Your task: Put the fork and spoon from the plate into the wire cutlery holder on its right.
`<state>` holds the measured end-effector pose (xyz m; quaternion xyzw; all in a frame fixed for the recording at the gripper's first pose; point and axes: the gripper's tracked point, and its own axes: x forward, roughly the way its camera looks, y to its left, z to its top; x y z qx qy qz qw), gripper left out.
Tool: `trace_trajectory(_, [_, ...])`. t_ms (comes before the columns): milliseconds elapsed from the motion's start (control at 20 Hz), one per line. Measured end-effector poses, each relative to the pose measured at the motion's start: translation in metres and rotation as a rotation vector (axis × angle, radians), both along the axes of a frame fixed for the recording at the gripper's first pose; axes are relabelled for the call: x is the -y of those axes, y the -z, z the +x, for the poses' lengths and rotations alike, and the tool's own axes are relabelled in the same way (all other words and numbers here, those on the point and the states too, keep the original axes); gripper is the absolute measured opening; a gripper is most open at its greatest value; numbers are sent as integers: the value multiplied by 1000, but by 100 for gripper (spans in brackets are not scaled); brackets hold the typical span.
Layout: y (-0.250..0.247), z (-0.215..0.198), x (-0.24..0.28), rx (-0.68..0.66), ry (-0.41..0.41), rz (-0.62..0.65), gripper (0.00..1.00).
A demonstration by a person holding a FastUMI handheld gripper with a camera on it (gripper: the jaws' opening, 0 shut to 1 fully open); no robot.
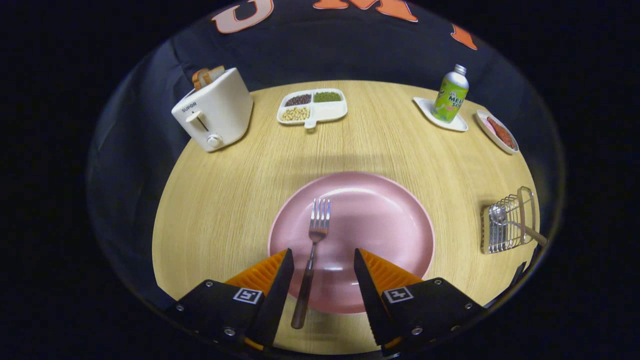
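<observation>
While the spoon (500, 216) sits in the holder (507, 225), the gripper (322, 257) gapes over the plate's (390, 220) fork (315, 240).

The toaster (215, 112) is showing the brand word "SUPOR" on its front, the bottle (451, 97) is carrying label lettering too curved to read whole, and the gripper (322, 252), fingers spread apart, is wearing two square coded markers.

Downward view (close) over plate (380, 210)
</observation>
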<state>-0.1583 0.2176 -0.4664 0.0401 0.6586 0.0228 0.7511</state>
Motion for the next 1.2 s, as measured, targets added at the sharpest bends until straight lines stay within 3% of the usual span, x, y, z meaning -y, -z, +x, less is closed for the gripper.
trace_trajectory(150, [9, -13, -3, -101, 0, -1, 62])
trace_trajectory(350, [20, -28, -8, -230, 0, -5, 36])
trace_trajectory(600, [25, -37, -15, -301, -3, 12, 15])
trace_trajectory(900, [6, -28, 3, -254, -23, 71, 5])
trace_trajectory(1200, [-41, -10, 79, -134, 39, 71, 4])
